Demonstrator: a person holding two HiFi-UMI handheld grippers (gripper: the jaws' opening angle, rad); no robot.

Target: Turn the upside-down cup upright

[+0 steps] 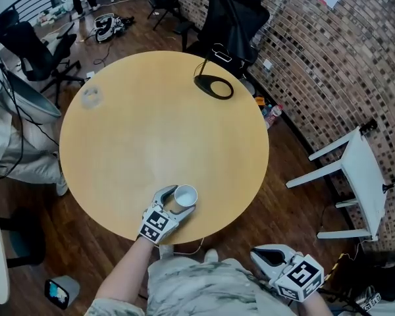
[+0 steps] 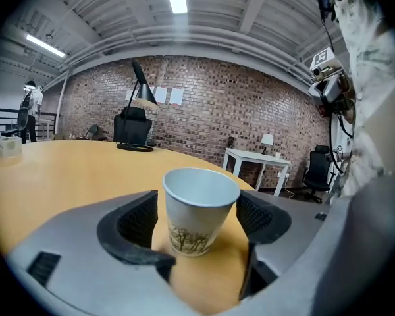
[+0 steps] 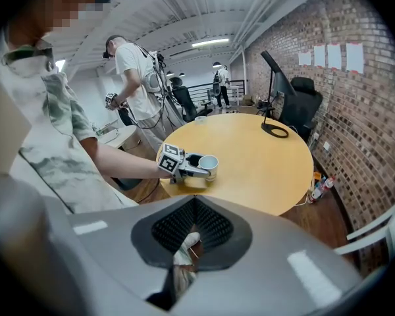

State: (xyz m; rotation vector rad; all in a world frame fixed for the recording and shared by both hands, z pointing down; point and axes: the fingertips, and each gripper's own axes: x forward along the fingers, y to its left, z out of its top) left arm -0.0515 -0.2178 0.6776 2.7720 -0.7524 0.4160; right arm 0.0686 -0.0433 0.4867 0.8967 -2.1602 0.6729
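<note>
A white paper cup with a tree print stands upright, mouth up, near the front edge of the round wooden table. My left gripper lies level on the table with its jaws either side of the cup. The left gripper is open, and a narrow gap shows between each pad and the cup wall. In the right gripper view the cup sits between the left gripper's jaws. My right gripper hangs off the table at the lower right, tilted down, shut and empty.
A black lamp base with its cable sits at the table's far right edge. A small clear cup stands at the far left. A black office chair is behind the table and a white side table to the right. Another person stands beyond the table.
</note>
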